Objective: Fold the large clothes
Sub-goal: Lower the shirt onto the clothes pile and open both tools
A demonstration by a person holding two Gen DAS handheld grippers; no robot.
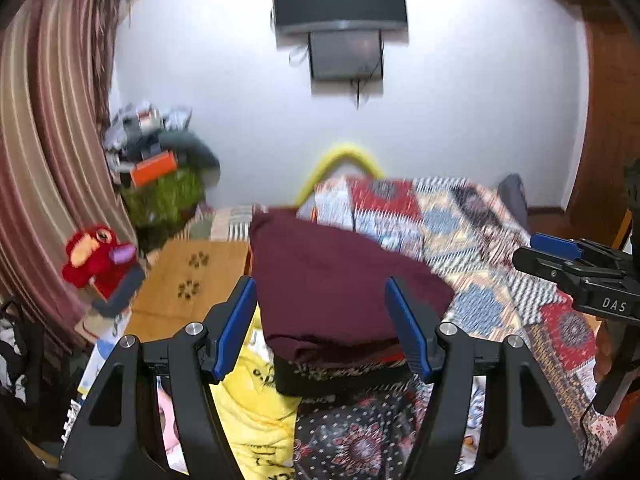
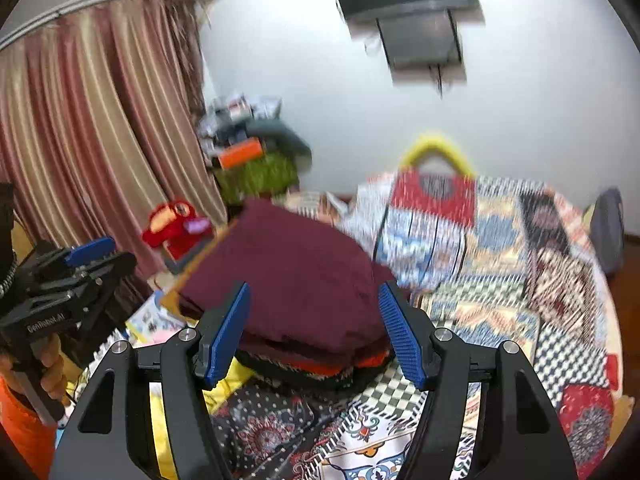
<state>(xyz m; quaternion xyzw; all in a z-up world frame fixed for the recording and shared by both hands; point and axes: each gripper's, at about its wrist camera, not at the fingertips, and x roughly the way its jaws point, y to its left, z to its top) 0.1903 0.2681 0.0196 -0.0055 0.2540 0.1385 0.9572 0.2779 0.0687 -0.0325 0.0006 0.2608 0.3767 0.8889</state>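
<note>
A folded maroon garment (image 1: 320, 248) (image 2: 288, 248) lies on top of a stack of folded clothes (image 1: 340, 376) (image 2: 320, 364) on the bed. My left gripper (image 1: 320, 284) hovers in front of the stack, open; the maroon cloth shows between its blue pads (image 1: 236, 328) but lies beyond them, untouched. My right gripper (image 2: 313, 286) is open too, likewise short of the stack. Each gripper shows in the other's view: the right gripper (image 1: 552, 248) at the right edge, the left gripper (image 2: 92, 252) at the left edge in a hand. A yellow garment (image 1: 248, 400) and a dark patterned cloth (image 1: 360, 440) lie below.
A patchwork quilt (image 1: 460, 220) (image 2: 500, 240) covers the bed. A cardboard box (image 1: 192, 280) and a red plush toy (image 1: 96, 252) sit left of the stack, with a heap of things (image 1: 160, 152) and a curtain (image 1: 48, 140) behind. A television (image 1: 340, 0) hangs on the wall.
</note>
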